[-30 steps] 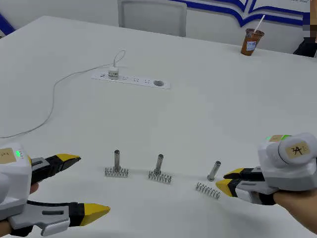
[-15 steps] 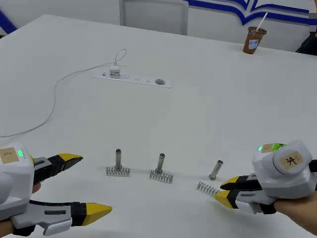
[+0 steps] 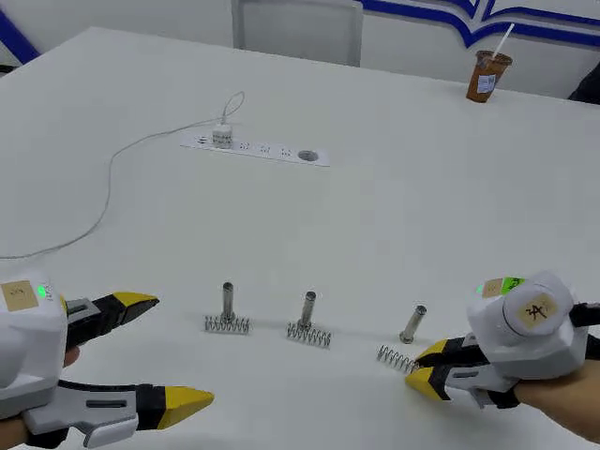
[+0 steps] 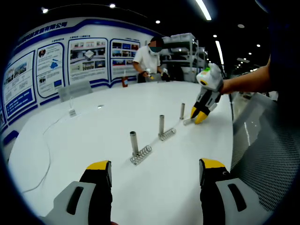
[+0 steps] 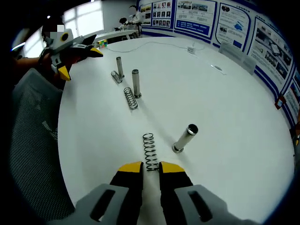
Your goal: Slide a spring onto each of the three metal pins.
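Observation:
Three metal pins stand in a row on the white table: left (image 3: 228,298), middle (image 3: 308,307), right (image 3: 413,323). A spring lies beside each: left (image 3: 227,324), middle (image 3: 308,335), right (image 3: 396,358). My right gripper (image 3: 427,367) sits low at the right spring's end. In the right gripper view its jaws (image 5: 151,168) stand a narrow gap apart, straddling the near end of that spring (image 5: 150,147), which lies flat by the tilted pin (image 5: 183,138). My left gripper (image 3: 169,352) is wide open, holding nothing, left of the row; its own view faces the nearest pin (image 4: 134,143).
A white power strip (image 3: 255,150) with a plug and a long cable (image 3: 112,173) lies farther back. A brown drink cup with a straw (image 3: 489,77) stands at the far right edge. A chair (image 3: 298,28) is behind the table. A person (image 4: 147,58) stands at the far end.
My right gripper has moved a little lower and closer to the right spring's end, with the same narrow jaw gap. The left gripper has stayed put. The head camera shifted slightly.

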`<state>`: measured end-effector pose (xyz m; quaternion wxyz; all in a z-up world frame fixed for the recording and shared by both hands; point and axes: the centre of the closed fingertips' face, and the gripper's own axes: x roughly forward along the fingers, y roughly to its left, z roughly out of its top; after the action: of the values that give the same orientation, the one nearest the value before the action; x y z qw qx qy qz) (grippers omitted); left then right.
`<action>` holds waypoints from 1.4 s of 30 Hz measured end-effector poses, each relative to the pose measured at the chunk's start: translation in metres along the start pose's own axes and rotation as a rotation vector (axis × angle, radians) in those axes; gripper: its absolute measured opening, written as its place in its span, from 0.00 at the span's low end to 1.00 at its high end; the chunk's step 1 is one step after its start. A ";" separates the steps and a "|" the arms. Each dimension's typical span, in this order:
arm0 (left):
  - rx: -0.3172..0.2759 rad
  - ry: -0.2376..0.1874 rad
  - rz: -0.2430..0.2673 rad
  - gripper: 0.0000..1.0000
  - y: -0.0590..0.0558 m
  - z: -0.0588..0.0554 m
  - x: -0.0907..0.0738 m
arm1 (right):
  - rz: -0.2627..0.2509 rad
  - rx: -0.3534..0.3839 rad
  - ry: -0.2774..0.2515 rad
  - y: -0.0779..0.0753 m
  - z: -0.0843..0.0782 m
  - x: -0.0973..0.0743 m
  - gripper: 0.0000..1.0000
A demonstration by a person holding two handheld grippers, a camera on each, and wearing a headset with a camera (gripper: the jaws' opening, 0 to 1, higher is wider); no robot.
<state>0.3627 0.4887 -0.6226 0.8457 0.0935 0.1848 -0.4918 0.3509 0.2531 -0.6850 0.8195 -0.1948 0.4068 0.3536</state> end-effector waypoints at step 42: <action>0.003 -0.008 -0.027 0.77 -0.009 -0.001 0.004 | -0.001 -0.025 -0.016 0.011 0.031 -0.031 0.12</action>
<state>0.3563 0.4810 -0.6247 0.8395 0.0901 0.1818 -0.5040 0.3465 0.2661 -0.6422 0.8204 -0.2023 0.3955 0.3600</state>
